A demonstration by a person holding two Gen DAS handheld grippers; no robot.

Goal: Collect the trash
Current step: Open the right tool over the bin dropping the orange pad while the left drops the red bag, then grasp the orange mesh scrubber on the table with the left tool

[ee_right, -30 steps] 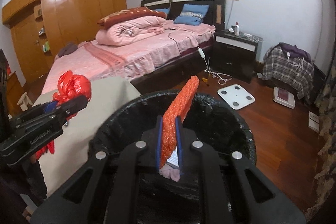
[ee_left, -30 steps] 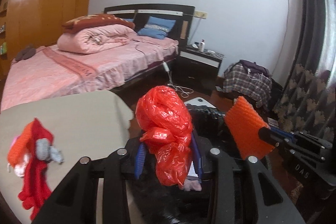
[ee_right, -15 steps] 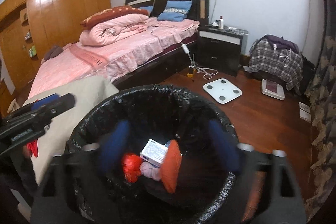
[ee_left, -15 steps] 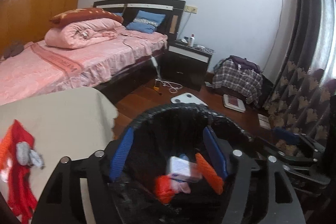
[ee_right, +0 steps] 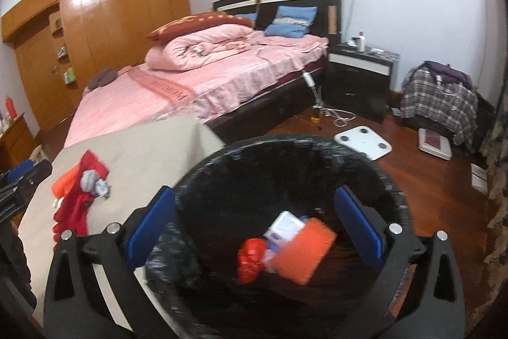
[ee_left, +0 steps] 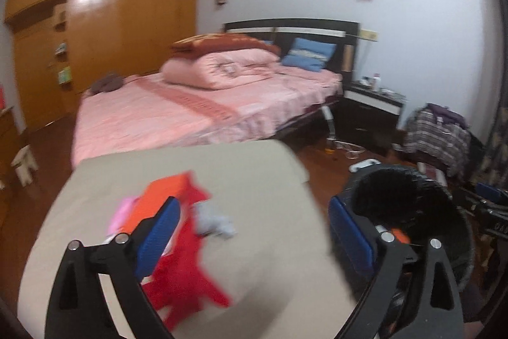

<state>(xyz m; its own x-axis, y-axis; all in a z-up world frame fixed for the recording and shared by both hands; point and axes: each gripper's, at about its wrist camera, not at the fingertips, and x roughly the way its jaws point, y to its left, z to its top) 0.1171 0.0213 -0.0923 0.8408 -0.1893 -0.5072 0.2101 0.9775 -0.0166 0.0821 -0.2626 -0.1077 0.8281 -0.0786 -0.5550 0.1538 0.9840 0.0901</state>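
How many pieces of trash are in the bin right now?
3 visible: a red bag on the left, a white box in the middle, an orange sponge on the right. More may lie hidden beneath.

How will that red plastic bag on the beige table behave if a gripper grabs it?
The red plastic bag looks thin and crumpled, so probably floppy and light. It lies spread flat on the table, so likely hard to pinch without bunching. Other scraps rest on it and may drag along.

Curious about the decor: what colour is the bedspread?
Pink; the bedspread shows best in the right wrist view.
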